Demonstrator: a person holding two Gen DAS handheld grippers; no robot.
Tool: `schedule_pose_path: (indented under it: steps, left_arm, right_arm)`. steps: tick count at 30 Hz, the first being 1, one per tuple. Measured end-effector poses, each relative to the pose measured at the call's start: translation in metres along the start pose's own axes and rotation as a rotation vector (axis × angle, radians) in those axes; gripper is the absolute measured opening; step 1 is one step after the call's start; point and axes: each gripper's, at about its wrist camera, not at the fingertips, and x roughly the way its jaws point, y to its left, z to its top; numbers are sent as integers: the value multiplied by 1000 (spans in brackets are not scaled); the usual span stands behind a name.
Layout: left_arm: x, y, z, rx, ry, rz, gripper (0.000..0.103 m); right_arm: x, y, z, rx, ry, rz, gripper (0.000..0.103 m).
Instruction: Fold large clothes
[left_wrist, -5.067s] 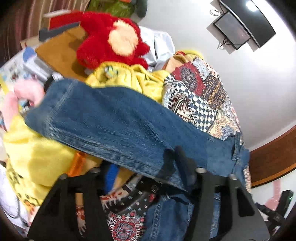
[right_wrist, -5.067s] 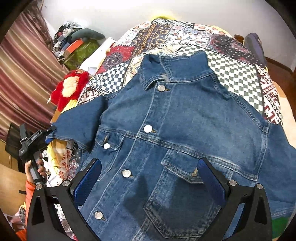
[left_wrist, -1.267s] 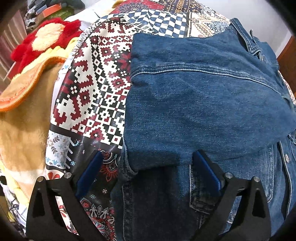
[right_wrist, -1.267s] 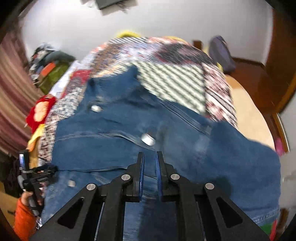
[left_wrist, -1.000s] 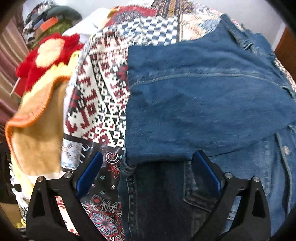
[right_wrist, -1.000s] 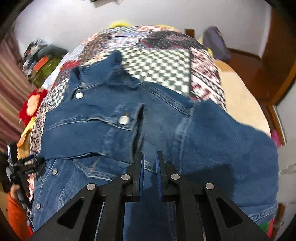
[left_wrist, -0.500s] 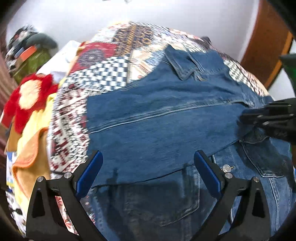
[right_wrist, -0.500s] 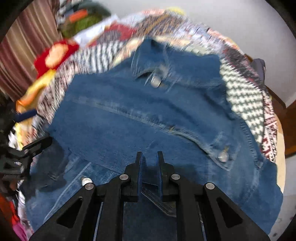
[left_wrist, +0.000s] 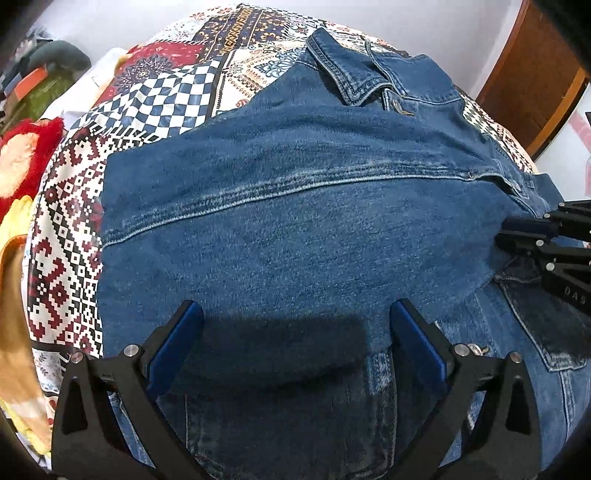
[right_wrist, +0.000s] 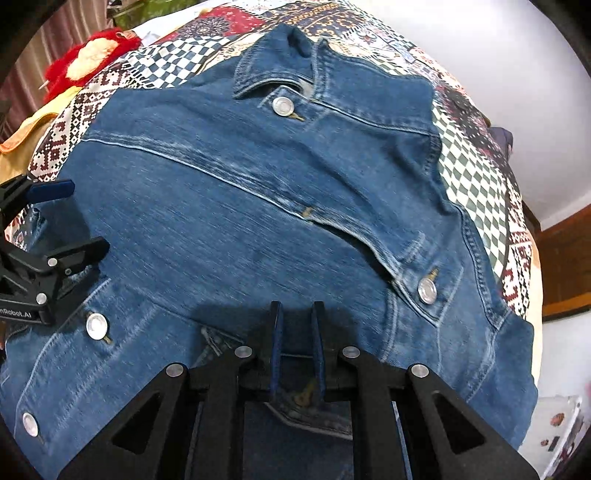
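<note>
Left wrist view: denim jacket (left_wrist: 295, 229) lies spread across a patchwork bedspread (left_wrist: 74, 229) on a bed, collar (left_wrist: 351, 74) toward the far wall. A sleeve is folded across the front of the jacket, its seam running left to right. Left gripper (left_wrist: 291, 339) hangs just over the lower edge of that folded sleeve, fingers (left_wrist: 173, 343) spread wide, released, nothing between the blue pads; its shadow falls on the denim below. Right gripper (left_wrist: 517, 236) enters from the right edge at the sleeve's end, fingers drawn together; whether cloth is pinched there cannot be told from this side. Red plush toy (left_wrist: 22, 162) and yellow-orange cloth at the far left, off the bedspread. Wooden door (left_wrist: 532, 74) at upper right.

Right wrist view: jacket (right_wrist: 258, 206) front up, collar button (right_wrist: 283, 106) at top, pocket-flap button (right_wrist: 427, 290) at right, two placket buttons at lower left. Right gripper (right_wrist: 297, 332) fingers clenched, only a narrow slit between the pads, tips at the sleeve's cuff end over the jacket front; a fold of denim shows low in the slit, but a true grasp cannot be confirmed. Left gripper (right_wrist: 77, 218) visible at the left edge, fingers apart, above the denim. Checkered part of the bedspread (right_wrist: 472, 173) shows right of the jacket shoulder. Red plush toy (right_wrist: 85, 62) upper left.
</note>
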Motion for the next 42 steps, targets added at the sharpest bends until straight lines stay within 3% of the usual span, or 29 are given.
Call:
schedule_pose_path:
  steps: [4,9,18,22,26,28,30,34,42]
  left_arm:
    - [-1,-3,-4,13,-5,12,103]
    - [-3,-7,-10,30,1,34,103]
    - [-16,-19,-16,78,47,100,103]
    - [-31,-41,-9,142,6,107,103]
    - [-39,-72,-1,201,-25,82,103]
    - [-39,-90,3,233,-32,63,103]
    - [-37,-105,7,264,-34,51,103]
    - [-25,-139,19,339,-29,39,103]
    - [-7,-198,29,471,-23,16,103]
  right_arm:
    - [-1,-8,-8,1,3,-64,10]
    - [-4,-28,-19,83,-13,18,10]
    - [-45,-36,-52,89,-35,30,10]
    - [-60,-78,-81,157,-52,-69,10]
    - [-28,-127,-112,247,79,-196,10]
    - [-14,-148,-132,302,105,-191,10]
    - [-22,-163,-149,372,51,-143,10]
    - [-29,-175,-168,391,76,-275,10]
    - [-44,-181,-200,376,59,-306,10]
